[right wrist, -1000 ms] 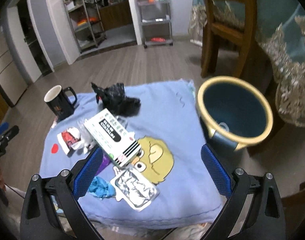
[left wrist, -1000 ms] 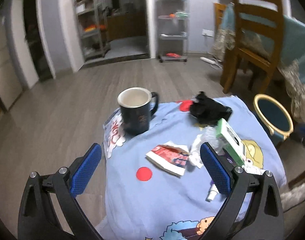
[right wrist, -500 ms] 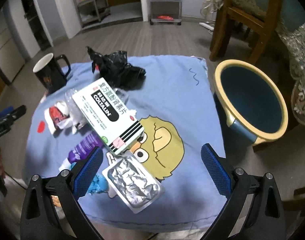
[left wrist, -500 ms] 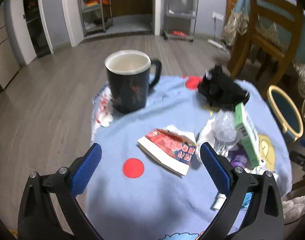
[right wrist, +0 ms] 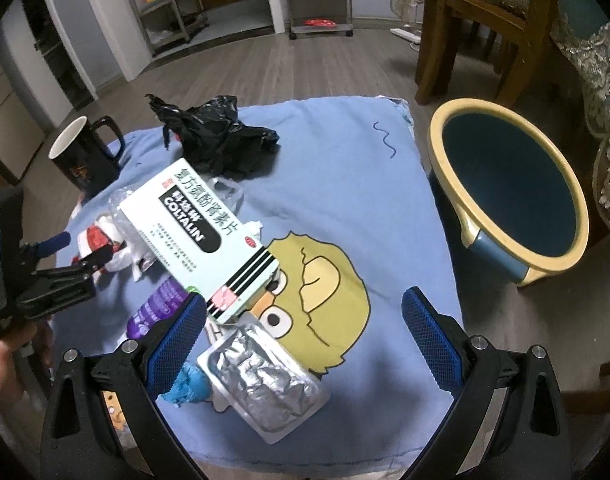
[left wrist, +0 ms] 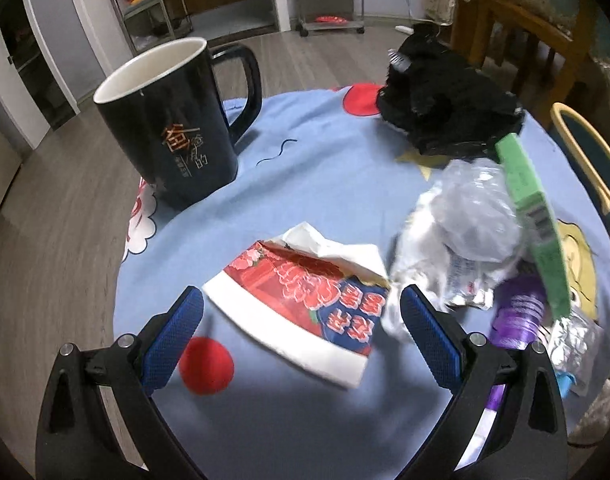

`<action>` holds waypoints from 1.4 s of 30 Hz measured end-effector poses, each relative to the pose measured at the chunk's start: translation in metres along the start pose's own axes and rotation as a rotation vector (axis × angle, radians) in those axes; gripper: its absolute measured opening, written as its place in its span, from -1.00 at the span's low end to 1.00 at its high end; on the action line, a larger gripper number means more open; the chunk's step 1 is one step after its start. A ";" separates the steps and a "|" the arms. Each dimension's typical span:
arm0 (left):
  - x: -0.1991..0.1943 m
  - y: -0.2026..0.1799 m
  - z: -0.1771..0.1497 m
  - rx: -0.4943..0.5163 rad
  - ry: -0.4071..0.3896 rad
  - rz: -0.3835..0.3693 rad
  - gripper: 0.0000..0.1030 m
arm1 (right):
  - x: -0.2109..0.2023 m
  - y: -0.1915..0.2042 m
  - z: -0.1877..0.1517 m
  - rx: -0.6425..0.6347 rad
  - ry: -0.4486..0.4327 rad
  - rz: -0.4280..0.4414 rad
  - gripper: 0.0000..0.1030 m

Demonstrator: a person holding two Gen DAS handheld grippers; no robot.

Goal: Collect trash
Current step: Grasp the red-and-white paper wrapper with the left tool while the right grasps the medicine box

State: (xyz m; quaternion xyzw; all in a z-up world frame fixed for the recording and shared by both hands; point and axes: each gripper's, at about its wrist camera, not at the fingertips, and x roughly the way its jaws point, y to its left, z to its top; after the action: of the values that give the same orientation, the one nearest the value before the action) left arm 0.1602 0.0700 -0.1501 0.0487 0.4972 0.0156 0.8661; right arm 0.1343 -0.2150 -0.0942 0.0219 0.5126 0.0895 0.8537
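Nothing looks collected yet: the bin (right wrist: 509, 196) beside the desk (right wrist: 345, 168) appears empty, the red wrapper (left wrist: 301, 304), medicine box (right wrist: 201, 236) and foil blister (right wrist: 265, 384) lie on top, and left claw (left wrist: 301, 336) and right claw (right wrist: 305, 336) both gape, holding nothing

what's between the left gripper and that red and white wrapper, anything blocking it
Nothing visible. The left gripper is open, and the wrapper lies flat on the blue cloth right between its fingers. The mug stands well behind it.
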 end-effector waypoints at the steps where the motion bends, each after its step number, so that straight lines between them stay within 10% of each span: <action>1: 0.004 0.001 0.001 -0.010 0.007 -0.003 0.88 | 0.002 -0.001 0.001 0.003 0.003 0.004 0.89; 14: 0.023 0.001 -0.001 0.011 0.024 0.009 0.83 | 0.014 0.019 0.005 -0.044 0.017 0.053 0.89; 26: -0.018 -0.008 0.011 0.098 -0.030 -0.025 -0.62 | 0.018 0.017 0.006 -0.045 0.021 0.043 0.89; 42: -0.062 0.020 0.033 -0.043 -0.014 -0.178 -0.81 | 0.064 0.074 0.029 -0.266 -0.007 0.158 0.89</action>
State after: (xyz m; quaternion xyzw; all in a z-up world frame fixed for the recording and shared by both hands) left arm 0.1583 0.0828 -0.0784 -0.0141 0.4932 -0.0509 0.8683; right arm 0.1795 -0.1296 -0.1265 -0.0510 0.4900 0.2233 0.8411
